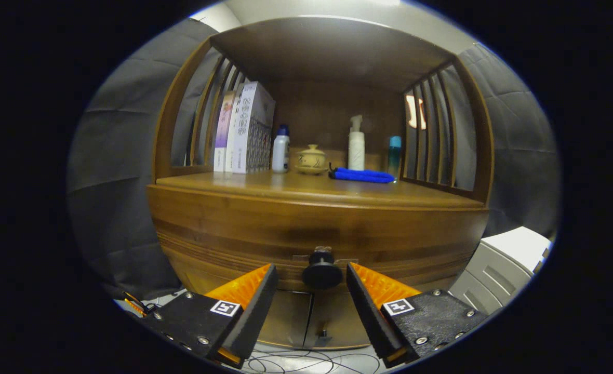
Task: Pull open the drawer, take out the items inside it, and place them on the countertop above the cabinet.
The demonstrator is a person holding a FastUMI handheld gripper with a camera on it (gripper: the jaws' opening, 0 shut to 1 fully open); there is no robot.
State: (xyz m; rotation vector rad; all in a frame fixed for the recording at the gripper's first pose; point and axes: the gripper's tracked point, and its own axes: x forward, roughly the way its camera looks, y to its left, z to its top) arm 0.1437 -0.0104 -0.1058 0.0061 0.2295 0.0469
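Note:
A wooden cabinet faces me with its drawer front (317,228) closed. A dark round knob (321,271) sticks out of the drawer's middle. My gripper (311,270) is open, and the knob sits between the two fingertips with a gap on each side; neither finger touches it. The countertop (306,189) above the drawer holds a folded blue umbrella (362,175) near its back. What lies inside the drawer is hidden.
On the countertop stand upright boxes (244,130), a white bottle with a blue cap (281,149), a small lidded clay pot (311,159), a white pump bottle (356,144) and a teal bottle (394,154). Slatted sides flank the shelf. A white unit (504,265) stands right; cables (306,361) cross the floor.

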